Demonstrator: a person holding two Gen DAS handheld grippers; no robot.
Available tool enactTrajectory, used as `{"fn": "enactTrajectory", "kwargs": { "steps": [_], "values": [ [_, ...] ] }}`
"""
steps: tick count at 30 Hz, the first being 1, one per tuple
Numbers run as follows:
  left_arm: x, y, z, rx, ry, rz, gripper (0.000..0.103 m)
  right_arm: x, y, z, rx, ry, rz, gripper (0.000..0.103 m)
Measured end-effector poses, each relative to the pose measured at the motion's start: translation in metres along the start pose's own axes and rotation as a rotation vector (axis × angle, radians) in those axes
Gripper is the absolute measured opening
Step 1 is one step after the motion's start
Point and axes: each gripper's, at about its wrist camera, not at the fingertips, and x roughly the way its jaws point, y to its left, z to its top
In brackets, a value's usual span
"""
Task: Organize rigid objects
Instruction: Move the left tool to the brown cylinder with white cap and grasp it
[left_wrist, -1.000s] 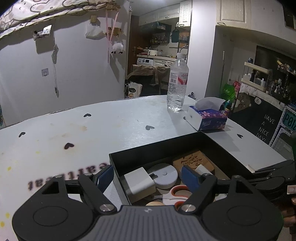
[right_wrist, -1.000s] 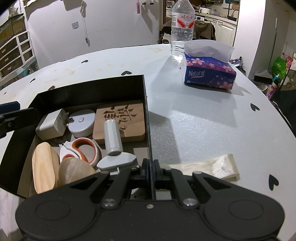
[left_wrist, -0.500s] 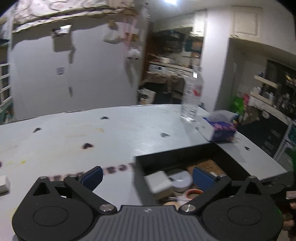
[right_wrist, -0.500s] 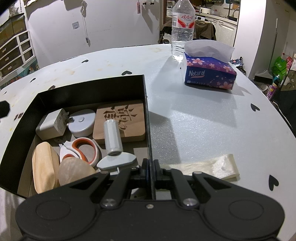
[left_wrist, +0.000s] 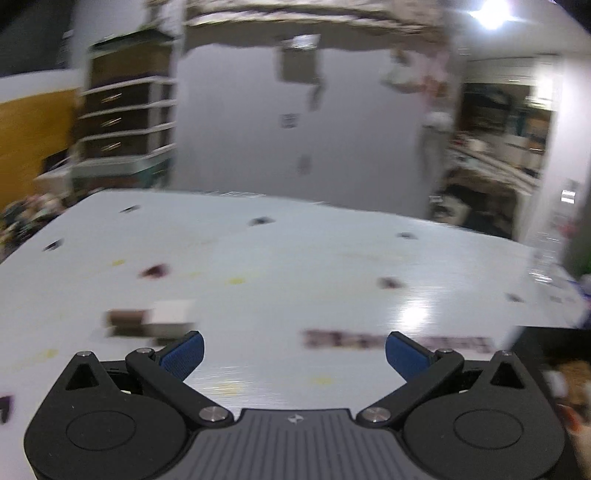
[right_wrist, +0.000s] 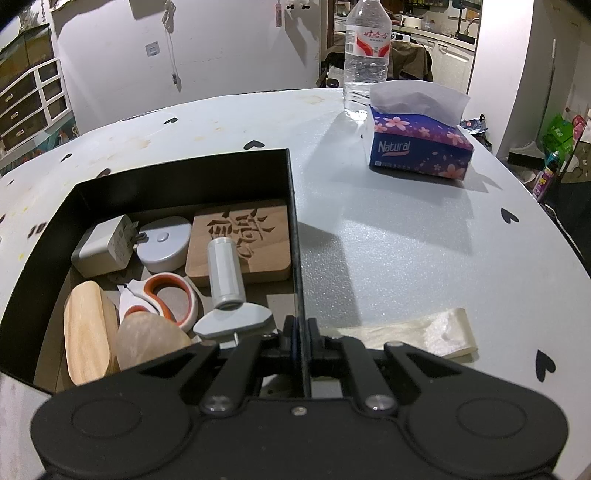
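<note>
A black box (right_wrist: 177, 177) sits on the white table and holds a white charger (right_wrist: 103, 245), a round grey device (right_wrist: 164, 243), a carved wooden block (right_wrist: 240, 240), a white cylinder (right_wrist: 225, 271), orange-handled scissors (right_wrist: 162, 299), a wooden piece (right_wrist: 86, 332) and a tan stone (right_wrist: 151, 343). My right gripper (right_wrist: 301, 332) is shut on the box's right wall. My left gripper (left_wrist: 293, 354) is open and empty above the table. A small white and brown object (left_wrist: 155, 319), blurred, lies just ahead of its left finger.
A tissue box (right_wrist: 419, 147) and a water bottle (right_wrist: 365, 55) stand at the table's far right. A folded pale plastic bag (right_wrist: 417, 332) lies right of my right gripper. The box's corner (left_wrist: 546, 354) shows at the right of the left wrist view.
My left gripper has swung left, away from the box, over the open table; the small white and brown object has come into view. My right gripper has stayed clamped on the box wall.
</note>
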Motion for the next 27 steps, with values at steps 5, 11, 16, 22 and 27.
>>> {"fn": "enactTrajectory", "kwargs": {
  "steps": [5,11,16,22,27],
  "values": [
    [0.020,0.041,0.002,-0.026,0.033,0.118,0.103,0.000,0.000,0.000,0.000,0.000,0.000,0.007],
    [0.047,0.068,0.005,0.015,0.057,0.204,0.103,0.000,0.000,0.000,0.001,0.000,-0.001,0.007],
    [0.067,0.078,0.007,0.042,0.056,0.246,0.103,0.000,0.000,0.000,0.002,0.001,-0.004,0.008],
    [0.071,0.085,0.011,-0.040,0.044,0.196,0.103,0.000,0.000,0.000,0.003,0.000,-0.005,0.008],
    [0.073,0.085,0.013,-0.069,0.029,0.206,0.086,0.000,0.000,0.000,0.003,0.000,-0.005,0.008]
  ]
}}
